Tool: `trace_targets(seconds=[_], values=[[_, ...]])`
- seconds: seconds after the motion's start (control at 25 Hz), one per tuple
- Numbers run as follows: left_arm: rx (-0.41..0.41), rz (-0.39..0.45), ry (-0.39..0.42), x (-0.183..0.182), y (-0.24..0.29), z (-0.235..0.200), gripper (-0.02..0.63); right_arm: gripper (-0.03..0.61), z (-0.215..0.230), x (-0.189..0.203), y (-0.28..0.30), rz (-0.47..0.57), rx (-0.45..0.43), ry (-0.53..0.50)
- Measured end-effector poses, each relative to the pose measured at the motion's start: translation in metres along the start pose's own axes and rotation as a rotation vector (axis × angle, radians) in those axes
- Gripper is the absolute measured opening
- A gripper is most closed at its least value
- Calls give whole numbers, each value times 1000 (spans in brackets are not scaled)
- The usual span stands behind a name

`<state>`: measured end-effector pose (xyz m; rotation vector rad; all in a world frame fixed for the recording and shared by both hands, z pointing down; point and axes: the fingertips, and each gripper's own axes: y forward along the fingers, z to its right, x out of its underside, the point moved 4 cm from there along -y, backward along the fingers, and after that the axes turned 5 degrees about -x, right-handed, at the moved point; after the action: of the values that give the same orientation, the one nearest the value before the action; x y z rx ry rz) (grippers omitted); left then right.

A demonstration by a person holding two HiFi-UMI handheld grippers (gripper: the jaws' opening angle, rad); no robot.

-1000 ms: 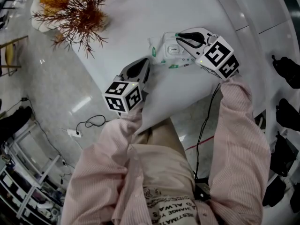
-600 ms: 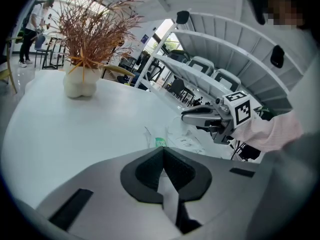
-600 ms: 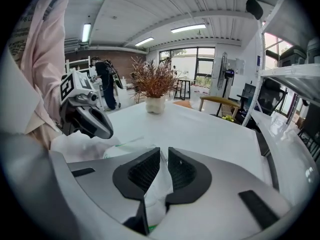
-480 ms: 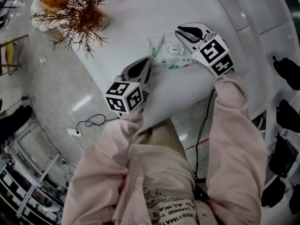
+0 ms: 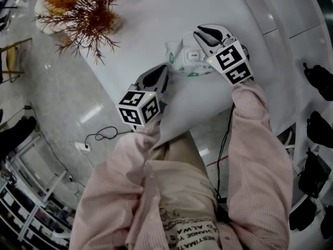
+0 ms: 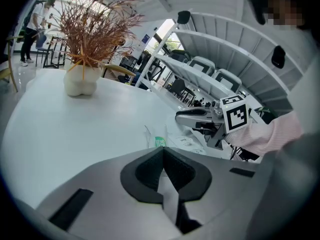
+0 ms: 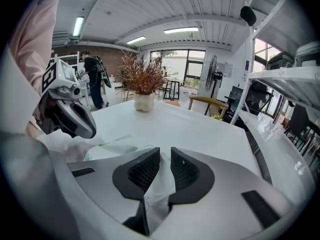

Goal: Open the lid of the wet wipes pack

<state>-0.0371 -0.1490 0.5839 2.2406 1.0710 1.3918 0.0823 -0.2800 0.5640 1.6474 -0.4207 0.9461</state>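
Note:
The wet wipes pack (image 5: pixel 190 56) lies on the white table (image 5: pixel 156 14), white with green print and a small lid label on top. My right gripper (image 5: pixel 200 34) reaches over its far right end. In the right gripper view its jaws (image 7: pixel 165 156) stand a little apart with the pack's thin translucent wrapper pinched between the pads, and the rest of the pack (image 7: pixel 107 151) spreads to the left. My left gripper (image 5: pixel 162 69) rests shut just short of the pack's near left end. The left gripper view shows its tips (image 6: pixel 162 151) meeting, with the pack (image 6: pixel 187 143) just beyond them.
A white vase of dry red branches (image 5: pixel 83 9) stands at the table's far left. The table edge runs diagonally past the left gripper, with floor and a cable (image 5: pixel 101 137) below. White shelving (image 5: pixel 291 30) lines the right side.
The right gripper has shifted left and tipped further over the pack's end. The left gripper and the pack have stayed where they were.

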Motion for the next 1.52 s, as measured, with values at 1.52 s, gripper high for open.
trace_targets(seconds=[1.52], values=[[51, 329, 247, -75, -148, 38, 0, 0, -89, -77, -138, 467, 327, 374]])
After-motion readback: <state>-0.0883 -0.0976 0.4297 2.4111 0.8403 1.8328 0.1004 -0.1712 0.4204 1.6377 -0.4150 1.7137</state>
